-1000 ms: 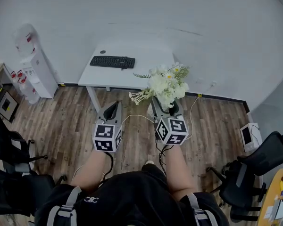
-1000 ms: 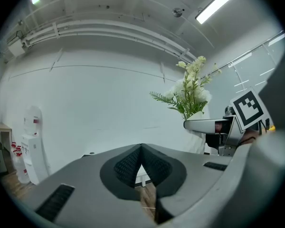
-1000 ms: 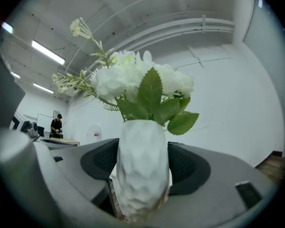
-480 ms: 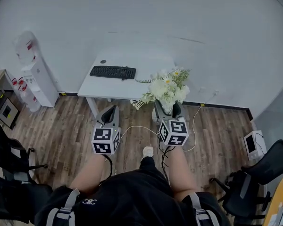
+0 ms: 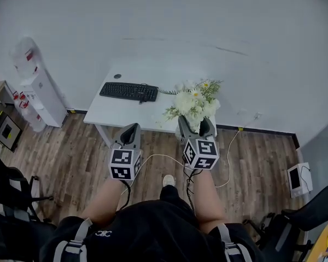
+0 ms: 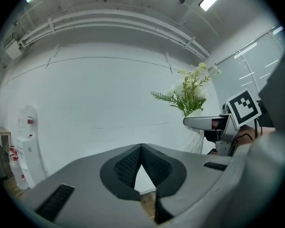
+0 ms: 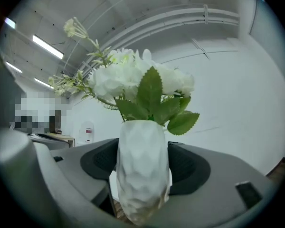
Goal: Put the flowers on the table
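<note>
Wood flooring fronts the white table (image 5: 126,112) at twelve o'clock in our head view; the flowers (image 5: 194,101) show at one o'clock, by its near corner. Our left gripper view shows the left gripper (image 6: 141,149) pressed together, empty. Our right gripper view shows the right gripper (image 7: 142,152) pinching the flowers' white vase (image 7: 142,175).

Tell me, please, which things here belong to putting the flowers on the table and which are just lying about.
Part of the job:
- vase of flowers, held upright by the right gripper, jaws clamped on it
- white table

Just lying about:
- keyboard on that table
- water dispenser
- office chair
- left gripper, jaws together, empty
</note>
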